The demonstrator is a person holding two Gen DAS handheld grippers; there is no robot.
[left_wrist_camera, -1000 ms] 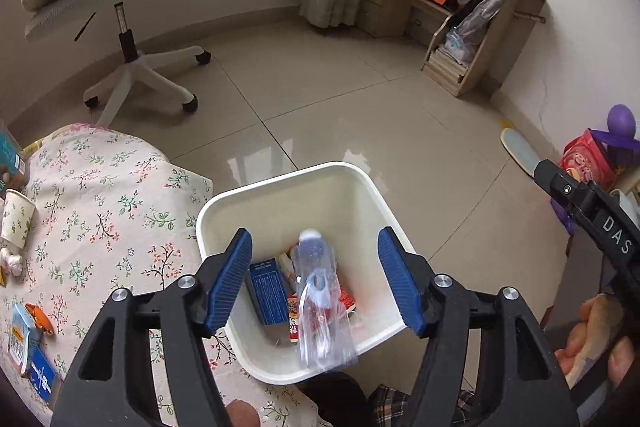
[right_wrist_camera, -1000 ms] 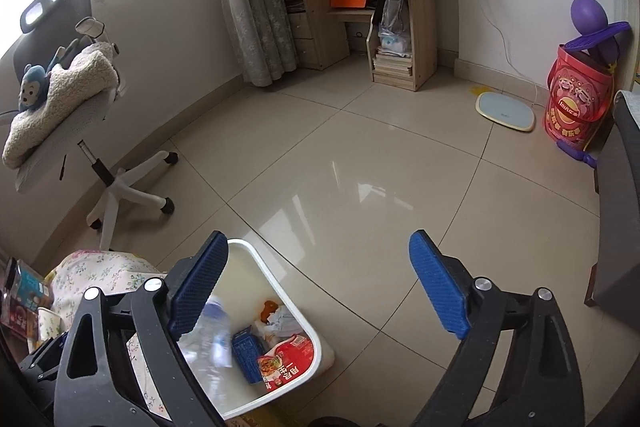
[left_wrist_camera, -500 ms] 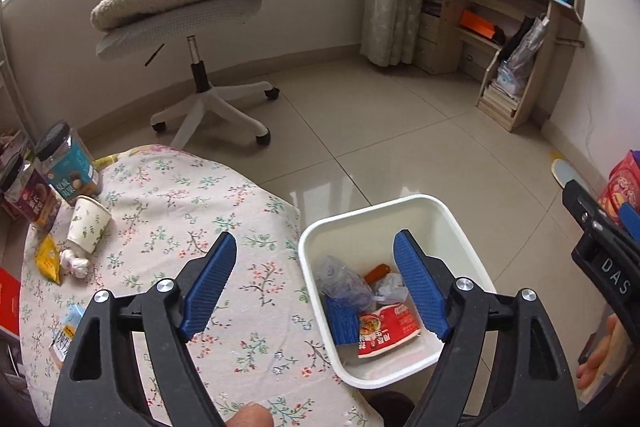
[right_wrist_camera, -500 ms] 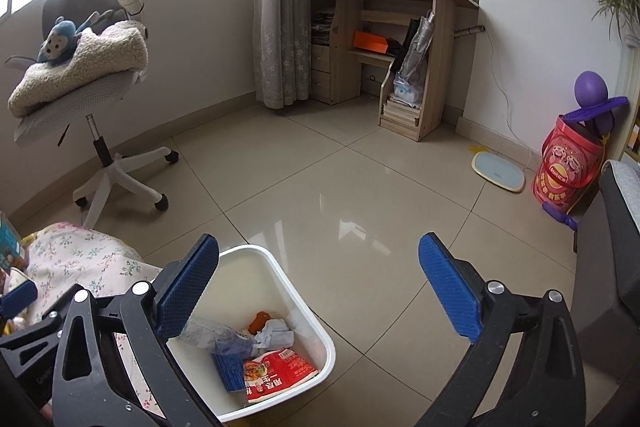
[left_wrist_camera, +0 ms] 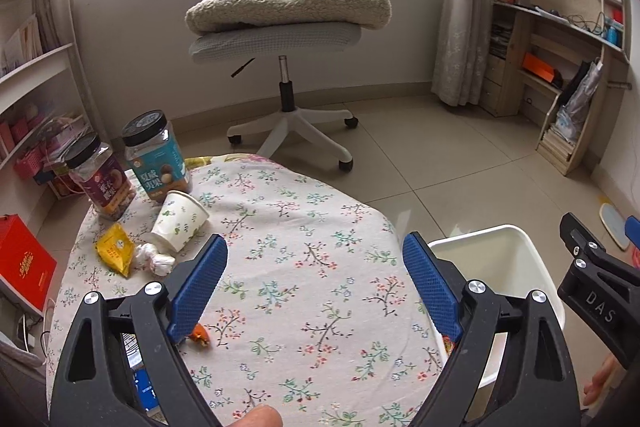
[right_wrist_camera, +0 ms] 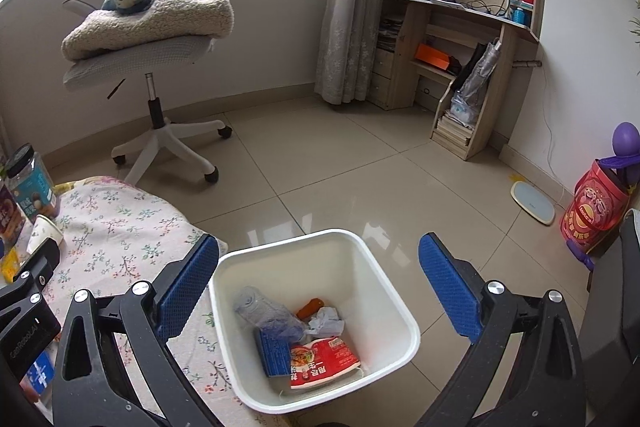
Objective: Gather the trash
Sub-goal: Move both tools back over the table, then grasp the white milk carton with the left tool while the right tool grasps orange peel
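Trash bin (right_wrist_camera: 394, 311) beneath right gripper (right_wrist_camera: 320, 287), jaws spread; left gripper (left_wrist_camera: 316, 285) just opened, empty.

The bench (left_wrist_camera: 304, 227) wears a matt cotton-looking cloth printed with small flowers. The bin (right_wrist_camera: 396, 311) is smooth white plastic with a slight sheen, and a crumpled clear plastic bottle (right_wrist_camera: 268, 315) lies in it beside a glossy red packet (right_wrist_camera: 322, 367). The floor tiles (right_wrist_camera: 360, 179) are polished and reflective. The paper cup (left_wrist_camera: 180, 221) looks matt, and the chair's blanket (left_wrist_camera: 288, 5) looks fleecy.
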